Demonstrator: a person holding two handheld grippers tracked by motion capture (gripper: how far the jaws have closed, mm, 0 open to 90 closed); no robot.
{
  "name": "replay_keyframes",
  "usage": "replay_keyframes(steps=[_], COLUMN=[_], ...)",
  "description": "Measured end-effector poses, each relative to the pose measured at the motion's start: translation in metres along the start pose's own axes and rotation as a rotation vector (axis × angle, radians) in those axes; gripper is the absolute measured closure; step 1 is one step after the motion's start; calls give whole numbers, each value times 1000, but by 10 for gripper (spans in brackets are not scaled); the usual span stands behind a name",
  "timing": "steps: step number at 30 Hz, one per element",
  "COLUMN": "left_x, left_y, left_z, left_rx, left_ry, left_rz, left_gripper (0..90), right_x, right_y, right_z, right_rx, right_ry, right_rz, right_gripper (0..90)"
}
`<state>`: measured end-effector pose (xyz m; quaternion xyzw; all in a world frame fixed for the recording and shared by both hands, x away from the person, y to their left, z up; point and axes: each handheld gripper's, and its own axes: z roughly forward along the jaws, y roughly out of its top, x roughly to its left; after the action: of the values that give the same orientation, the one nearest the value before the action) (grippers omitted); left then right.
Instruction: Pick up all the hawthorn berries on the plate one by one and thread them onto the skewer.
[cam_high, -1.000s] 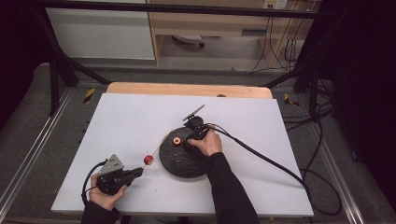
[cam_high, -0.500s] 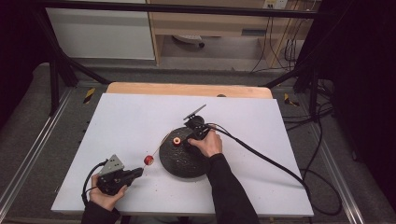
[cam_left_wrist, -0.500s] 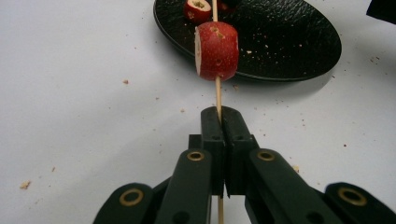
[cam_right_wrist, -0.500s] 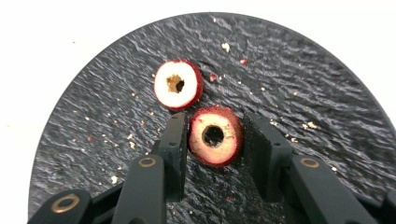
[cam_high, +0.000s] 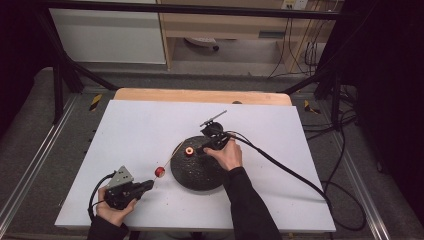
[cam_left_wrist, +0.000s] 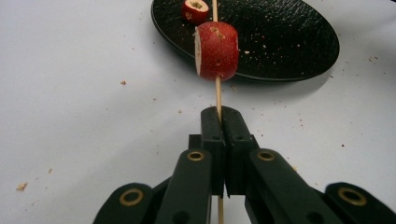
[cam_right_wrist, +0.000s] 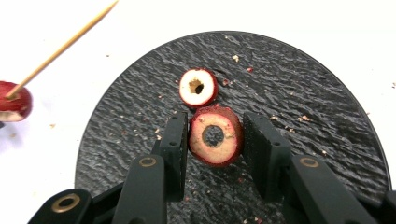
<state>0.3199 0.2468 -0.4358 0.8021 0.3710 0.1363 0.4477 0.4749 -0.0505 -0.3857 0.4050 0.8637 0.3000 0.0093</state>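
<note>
My left gripper (cam_left_wrist: 220, 116) is shut on the lower end of a thin wooden skewer (cam_left_wrist: 217, 93), low over the white table at the front left. A red fruit chunk (cam_left_wrist: 216, 50) is threaded on the skewer, which points toward the black plate (cam_left_wrist: 280, 42). In the high view the left gripper (cam_high: 149, 185) holds the skewer with its chunk (cam_high: 159, 172) beside the plate (cam_high: 200, 175). My right gripper (cam_right_wrist: 215, 133) is shut on a cored red fruit slice (cam_right_wrist: 215, 135) just above the plate (cam_right_wrist: 303, 93). A second cored piece (cam_right_wrist: 198, 87) lies on the plate beyond it.
Crumbs speckle the plate and the white table (cam_high: 140, 125) around it. A wooden strip (cam_high: 200, 96) runs along the table's far edge. The right gripper's cable (cam_high: 285, 167) trails across the table to the right and off the edge, where more cables lie on the floor.
The right gripper has lifted slightly with the fruit slice between its jaws. The left gripper and the skewer have stayed put.
</note>
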Motion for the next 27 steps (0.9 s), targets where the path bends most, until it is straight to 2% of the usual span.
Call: replay_keyframes(steps=[3,13,21,27], left_x=[0,-2,-3,-5], left_y=[0,0,0,0], left_z=[0,0,0,0], left_rx=[-3,-8,-14,-24], left_ry=[0,1,-1,-3], left_rz=[0,-2,-5,-10], left_gripper=[886,886,886,886], right_x=[0,6,6,8], right_y=[-4,-25,-46,-63], right_z=[-5,-15,-20,-20], right_rx=[-30,-203,-331,-443], right_ry=[14,88,142,195], right_rz=[9,47,98,156], right_gripper=[624,625,625,626])
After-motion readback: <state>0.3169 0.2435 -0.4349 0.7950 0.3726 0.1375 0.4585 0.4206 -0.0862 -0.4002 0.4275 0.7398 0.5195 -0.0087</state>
